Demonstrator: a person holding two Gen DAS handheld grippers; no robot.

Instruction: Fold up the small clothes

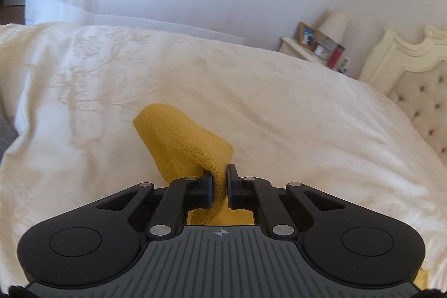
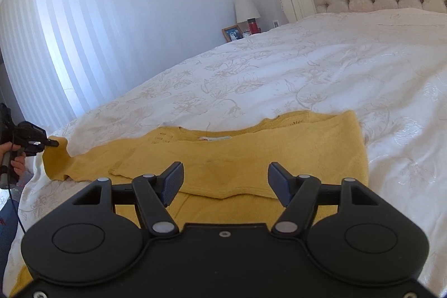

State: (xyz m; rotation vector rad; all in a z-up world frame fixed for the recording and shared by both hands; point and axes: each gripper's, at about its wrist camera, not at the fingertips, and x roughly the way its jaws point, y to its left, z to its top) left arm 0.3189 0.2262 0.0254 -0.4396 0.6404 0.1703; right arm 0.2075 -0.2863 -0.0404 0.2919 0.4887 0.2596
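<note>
At the far left, the left gripper (image 2: 51, 143) is clamped on the cuff of the sweater's sleeve (image 2: 56, 158), lifted just off the bedspread (image 2: 307, 69). Its own camera shows the jaws pinched tight on the yellow knit (image 1: 184, 141), which bunches up ahead of them. A hand (image 2: 16, 164) holds that tool at the bed's edge.

Moving right, the yellow sweater (image 2: 251, 158) lies spread on the bed, neckline and label (image 2: 215, 138) away from the camera. A layer of knit already lies doubled over its front, so some folding looks begun, though I cannot tell how much.

Over the middle of the sweater hangs the right gripper (image 2: 225, 180), its jaws apart and holding nothing.

My judgement: the task is at an early to middle stage. The left sleeve is not yet laid across the body, and the final folds of the body are still to come.
</note>
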